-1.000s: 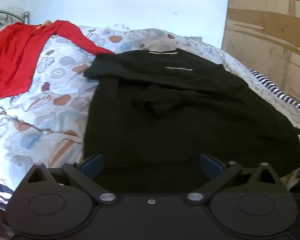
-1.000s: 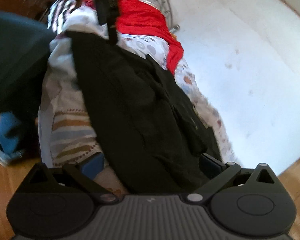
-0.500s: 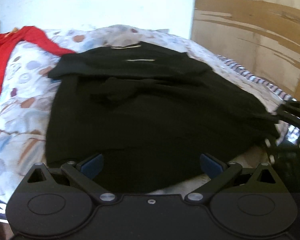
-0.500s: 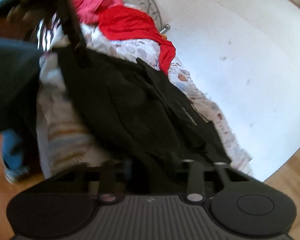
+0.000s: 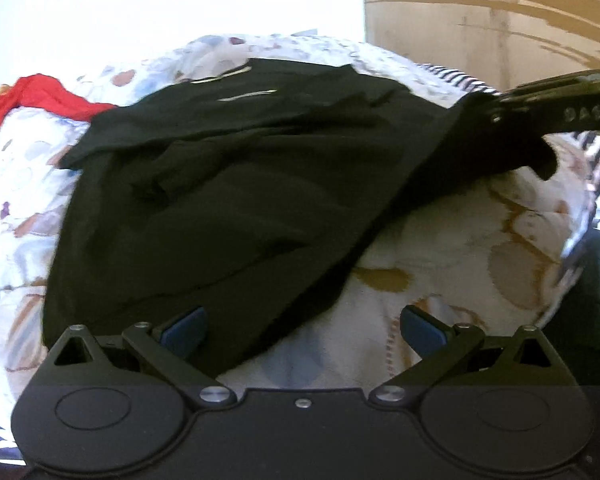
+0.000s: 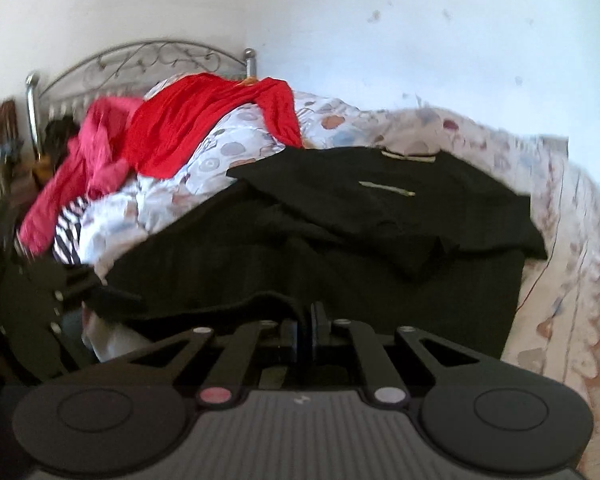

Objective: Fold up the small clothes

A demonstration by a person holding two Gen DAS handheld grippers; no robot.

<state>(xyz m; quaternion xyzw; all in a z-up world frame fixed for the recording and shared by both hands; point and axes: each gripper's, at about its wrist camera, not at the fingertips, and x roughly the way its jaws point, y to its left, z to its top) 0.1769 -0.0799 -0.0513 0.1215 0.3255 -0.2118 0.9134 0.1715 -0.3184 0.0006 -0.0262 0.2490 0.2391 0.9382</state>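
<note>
1. Black shirt (image 6: 380, 240) hem is pinched in your right tongs (image 6: 305, 330); their fingers are pressed together on the near edge of the cloth, which bunches up just in front of them.
2. Your left tongs (image 5: 302, 326) are spread wide, with the blue pads (image 5: 184, 326) well apart. The left pad lies against the shirt's lower corner, the right one is over bare bedding, and nothing is gripped between them.
3. From your left wrist view, the right tongs (image 5: 500, 114) show at the right side, holding one corner of the black shirt (image 5: 228, 184) lifted off the bed, so the cloth runs in a taut slope from that corner down to the rest of the garment.
4. The rest of the shirt lies spread on the patterned bedspread (image 5: 460, 264), collar at the far end, with a sleeve folded across its chest.
5. A red garment (image 6: 204, 120) lies on the bed beyond the shirt, toward the headboard, apart from it; a pink garment (image 6: 84, 168) lies just beside the red one.
6. A metal headboard (image 6: 140, 56) stands behind those clothes, against the white wall (image 6: 420, 40).
7. In the left wrist view a brown board (image 5: 480, 20) stands past the far right side of the bed.
</note>
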